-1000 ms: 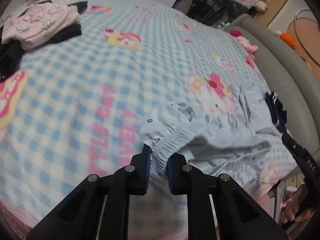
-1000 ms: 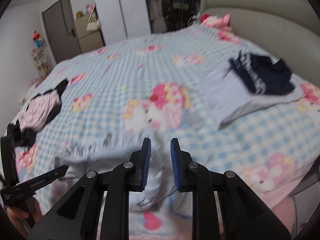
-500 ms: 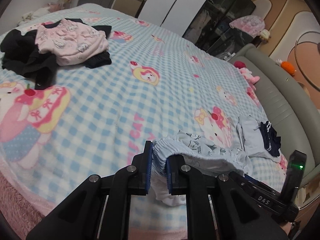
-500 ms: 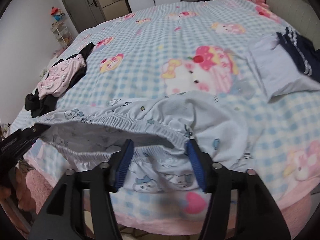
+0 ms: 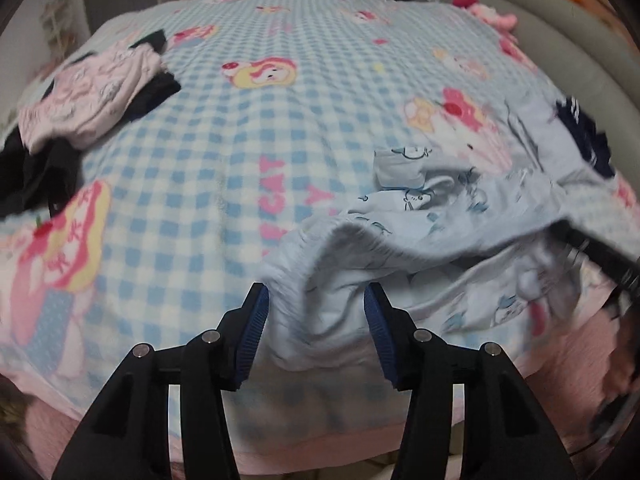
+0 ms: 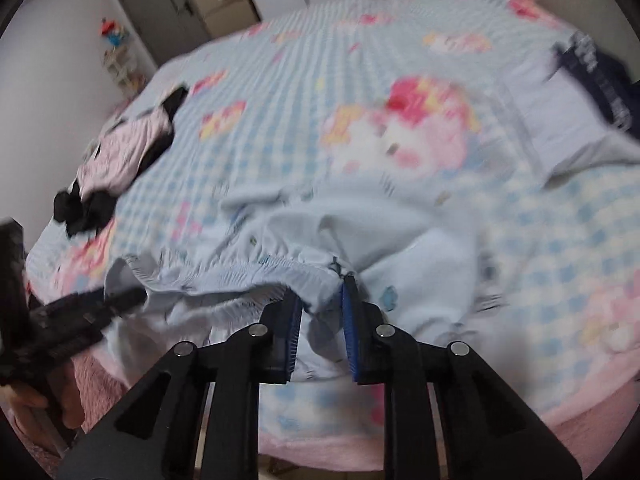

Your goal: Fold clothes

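One garment in play: pale blue printed shorts [image 5: 404,240] with a gathered elastic waistband [image 6: 256,268], lying crumpled at the near edge of the checked blanket [image 5: 240,128], part of the cloth drooping toward the pink bed skirt. Left gripper [image 5: 316,332]: jaws have just been opening and stand well apart; a loose bulge of waistband sits between them, unpinched. Right gripper [image 6: 320,320]: jaws have just been closing and are drawn in on a fold of cloth just under the waistband, at its right end; pads appear to press it, though blur softens the contact. Handling, as judged: very light, limp knit cotton, no stiffness, takes whatever shape it is dropped in; not fragile, not slippery against the ribbed blue pads. The elastic band is the only part with body, bunching thick and giving the pads something to bite, so the waistband corners look like the best holds; a single thin layer lower down would likely slide or drag a second layer along. Fleecy blanket probably clings a little, helping a fold stay. Elsewhere: pink and black clothes pile [image 5: 88,92] far left, folded grey and navy pieces [image 6: 576,104] far right, both well apart from the shorts.
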### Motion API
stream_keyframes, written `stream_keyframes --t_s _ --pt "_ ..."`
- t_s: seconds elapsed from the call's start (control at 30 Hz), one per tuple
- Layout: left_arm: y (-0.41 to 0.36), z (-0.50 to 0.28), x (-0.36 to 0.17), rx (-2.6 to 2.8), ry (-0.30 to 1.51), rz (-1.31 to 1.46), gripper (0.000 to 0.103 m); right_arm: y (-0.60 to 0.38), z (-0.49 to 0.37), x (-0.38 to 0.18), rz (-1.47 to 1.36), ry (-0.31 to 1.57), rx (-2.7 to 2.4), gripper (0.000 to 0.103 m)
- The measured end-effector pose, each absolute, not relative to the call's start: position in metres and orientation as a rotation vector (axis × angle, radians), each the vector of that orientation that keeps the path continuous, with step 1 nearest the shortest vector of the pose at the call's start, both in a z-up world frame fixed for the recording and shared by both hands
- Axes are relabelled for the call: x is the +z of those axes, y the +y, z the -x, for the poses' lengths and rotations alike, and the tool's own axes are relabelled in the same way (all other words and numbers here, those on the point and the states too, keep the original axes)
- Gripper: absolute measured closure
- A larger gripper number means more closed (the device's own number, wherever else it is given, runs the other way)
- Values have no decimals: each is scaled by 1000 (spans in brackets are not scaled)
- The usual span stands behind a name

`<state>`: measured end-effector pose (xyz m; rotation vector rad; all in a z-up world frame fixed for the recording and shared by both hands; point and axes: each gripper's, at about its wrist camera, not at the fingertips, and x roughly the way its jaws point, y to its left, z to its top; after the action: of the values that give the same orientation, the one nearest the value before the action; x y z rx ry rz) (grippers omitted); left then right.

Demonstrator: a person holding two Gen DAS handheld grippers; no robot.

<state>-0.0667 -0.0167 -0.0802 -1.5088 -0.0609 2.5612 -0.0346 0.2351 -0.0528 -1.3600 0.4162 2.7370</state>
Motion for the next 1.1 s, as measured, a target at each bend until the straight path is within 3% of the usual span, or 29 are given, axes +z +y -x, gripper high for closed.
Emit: stream_keyframes --t_s 0.17,0.3,0.5,0.63,0.73,0.87,0.9,0.97,1.1 --pt "-22 62 -71 2515 -166 1472 50 257 32 -35 1225 384 2696 85" --pt "-14 60 -69 2613 37 1486 49 284 25 -21 1128 431 2663 85" --pt "-25 63 -59 2548 -145 1431 49 290 24 -26 1293 563 2735 84" --pt "-12 68 -55 2527 -1 1389 48 262 30 -42 1422 602 2778 78" --pt "17 69 -57 2457 249 1414 39 237 37 -55 1572 587 2823 71" --pt "50 81 -74 2412 449 1467 40 216 43 -78 1707 615 2799 71" --pt "50 86 -77 2412 408 1483 44 215 44 -83 1716 618 2772 71" --pt "50 95 -81 2414 321 1510 79 215 45 -91 1730 647 2729 71" --pt "30 91 -69 2465 58 1459 87 209 46 -90 1751 744 2788 70"
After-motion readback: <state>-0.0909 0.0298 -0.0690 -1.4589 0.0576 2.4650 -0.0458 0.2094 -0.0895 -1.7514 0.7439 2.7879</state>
